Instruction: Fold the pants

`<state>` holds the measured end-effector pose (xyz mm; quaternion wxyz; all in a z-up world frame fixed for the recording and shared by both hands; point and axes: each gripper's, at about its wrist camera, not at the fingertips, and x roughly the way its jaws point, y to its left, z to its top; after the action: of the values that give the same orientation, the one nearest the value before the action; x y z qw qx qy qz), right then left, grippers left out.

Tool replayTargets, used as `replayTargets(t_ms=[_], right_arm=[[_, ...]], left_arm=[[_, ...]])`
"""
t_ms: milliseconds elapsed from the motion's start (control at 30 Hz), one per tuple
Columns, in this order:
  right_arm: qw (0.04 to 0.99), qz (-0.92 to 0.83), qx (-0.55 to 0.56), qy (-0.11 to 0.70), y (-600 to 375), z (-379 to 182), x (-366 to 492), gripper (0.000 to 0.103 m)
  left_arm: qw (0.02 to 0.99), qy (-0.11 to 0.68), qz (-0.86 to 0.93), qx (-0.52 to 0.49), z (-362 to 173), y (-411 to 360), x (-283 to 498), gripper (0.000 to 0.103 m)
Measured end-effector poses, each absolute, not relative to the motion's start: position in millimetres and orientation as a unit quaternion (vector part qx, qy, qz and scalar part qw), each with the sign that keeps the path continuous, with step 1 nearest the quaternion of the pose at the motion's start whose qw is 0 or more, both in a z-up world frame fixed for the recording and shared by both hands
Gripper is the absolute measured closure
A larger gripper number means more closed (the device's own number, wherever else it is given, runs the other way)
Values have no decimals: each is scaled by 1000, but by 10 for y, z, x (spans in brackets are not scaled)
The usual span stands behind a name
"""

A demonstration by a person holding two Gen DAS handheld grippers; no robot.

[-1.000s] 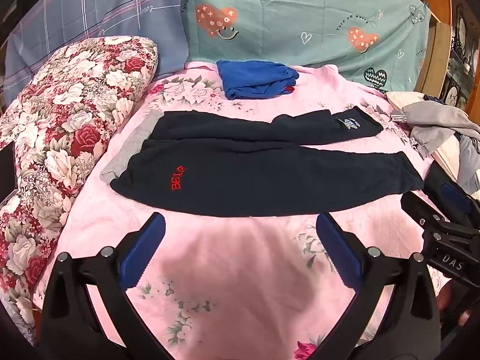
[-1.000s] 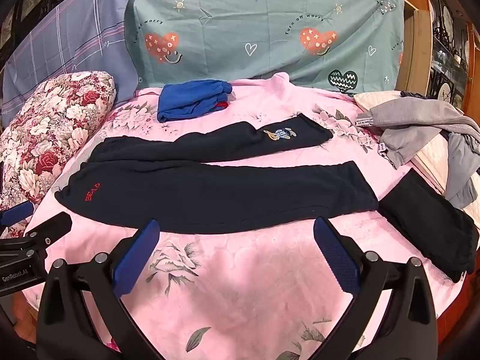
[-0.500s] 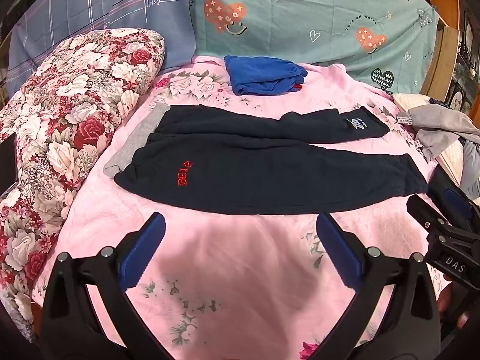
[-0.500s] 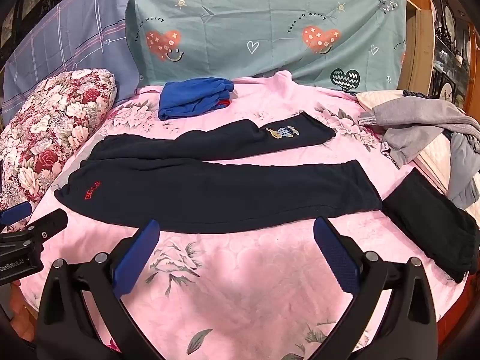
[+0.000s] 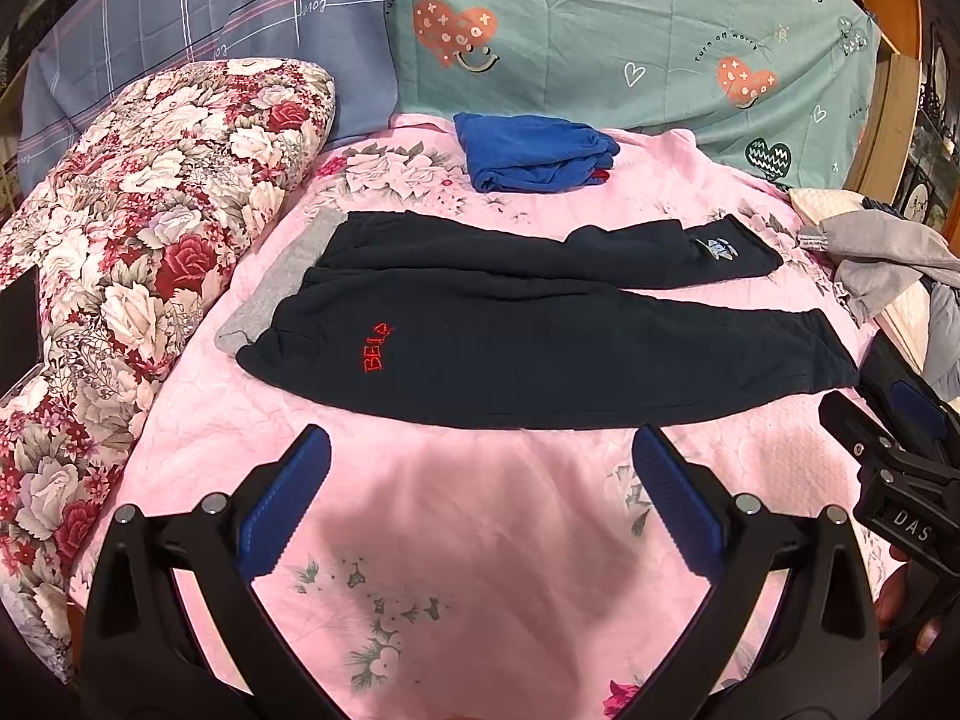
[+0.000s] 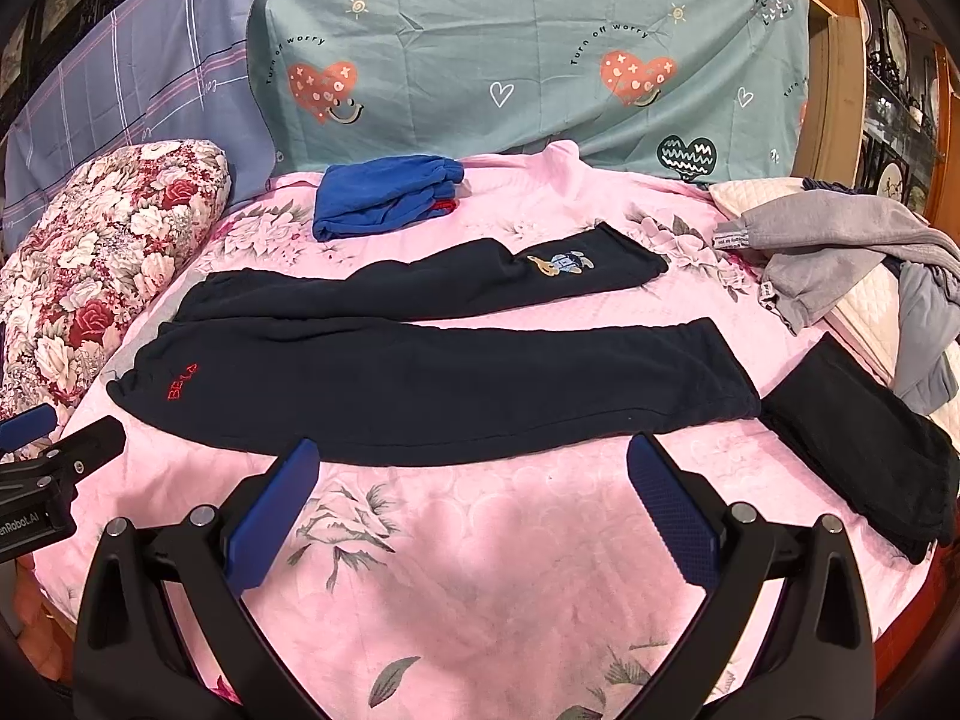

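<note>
The blue-padded black fingers [image 5: 282,504] of the left gripper [image 5: 480,468] are spread wide and hold nothing, hovering over bare pink floral bedspread [image 5: 480,570] at the near edge of the bed. Just beyond the fingertips, not touching them, lie the dark navy fleece pants [image 5: 540,354], spread flat across the bed with the waist to the left and both legs running to the right. Red stitched lettering [image 5: 377,348] marks the near hip, and a small embroidered patch [image 5: 717,247] sits on the far leg. A grey cloth [image 5: 282,282] peeks out from under the waist. Behind the pants rests a folded blue garment [image 5: 534,150]. A red-and-white floral pillow [image 5: 138,228] lies along the left. The right gripper [image 5: 894,474] shows at the right edge.

From the right wrist view, the right gripper's [image 6: 474,468] blue-padded fingers [image 6: 672,504] are likewise spread wide and empty, above the pink bedspread [image 6: 510,588]. The navy pants [image 6: 450,384] lie just ahead, their near hem close to the fingertips, cuffs to the right. Right of the near cuff sits a folded black garment [image 6: 864,456], just beside it. A crumpled grey garment [image 6: 840,252] is heaped at the far right. The folded blue garment [image 6: 384,198] lies behind, below a teal sheet printed with hearts [image 6: 510,60]. The left gripper [image 6: 42,468] shows at the left edge.
</note>
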<state>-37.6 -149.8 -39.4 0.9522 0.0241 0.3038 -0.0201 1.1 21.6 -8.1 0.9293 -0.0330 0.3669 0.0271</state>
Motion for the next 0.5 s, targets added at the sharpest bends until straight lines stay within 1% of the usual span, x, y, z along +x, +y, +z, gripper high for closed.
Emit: replayTargets(t_ms=[500], right_arm=[[953, -23, 24, 302, -1511, -380, -395, 1]], left_arm=[[929, 368, 29, -37, -79, 228, -13, 2]])
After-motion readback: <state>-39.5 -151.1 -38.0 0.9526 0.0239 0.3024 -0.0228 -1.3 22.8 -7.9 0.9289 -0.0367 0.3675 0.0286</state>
